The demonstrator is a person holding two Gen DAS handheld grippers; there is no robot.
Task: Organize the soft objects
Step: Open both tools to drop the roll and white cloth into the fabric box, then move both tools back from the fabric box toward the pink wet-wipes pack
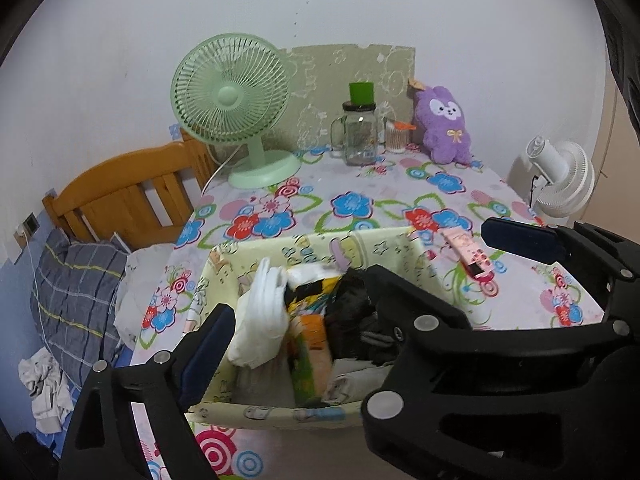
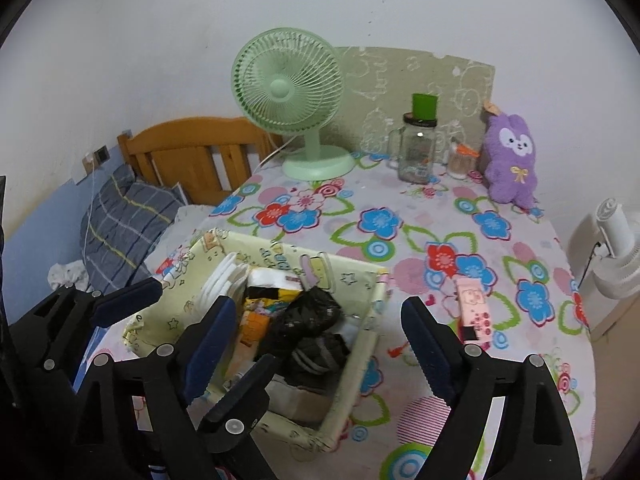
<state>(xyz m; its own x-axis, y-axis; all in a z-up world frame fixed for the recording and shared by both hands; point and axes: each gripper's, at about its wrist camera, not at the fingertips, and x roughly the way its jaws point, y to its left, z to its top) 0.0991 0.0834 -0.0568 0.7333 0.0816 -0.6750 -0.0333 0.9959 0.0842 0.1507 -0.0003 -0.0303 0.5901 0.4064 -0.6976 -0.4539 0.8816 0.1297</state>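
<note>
A pale yellow cartoon-print fabric basket (image 1: 320,240) (image 2: 280,248) stands on the flowered tablecloth. It holds a white sock bundle (image 1: 264,312) (image 2: 224,276), a yellow-orange patterned bundle (image 1: 312,328) (image 2: 272,296) and black socks (image 1: 352,300) (image 2: 312,312). My left gripper (image 1: 320,320) (image 2: 212,322) hangs open above the basket's left half, nothing between its pads. Close beside it, over the right half, my right gripper (image 2: 318,308) (image 1: 434,254) is open and empty too. Their inner fingers overlap. A purple plush rabbit (image 1: 444,124) (image 2: 512,156) leans at the table's back right.
A pink patterned item (image 1: 472,260) (image 2: 474,312) lies right of the basket. At the back stand a green fan (image 1: 232,100) (image 2: 288,88), a glass mug-jar (image 1: 360,136) (image 2: 418,152) and a small jar. A white fan (image 1: 560,176) sits off the right edge, a bed with pillow (image 1: 76,292) left.
</note>
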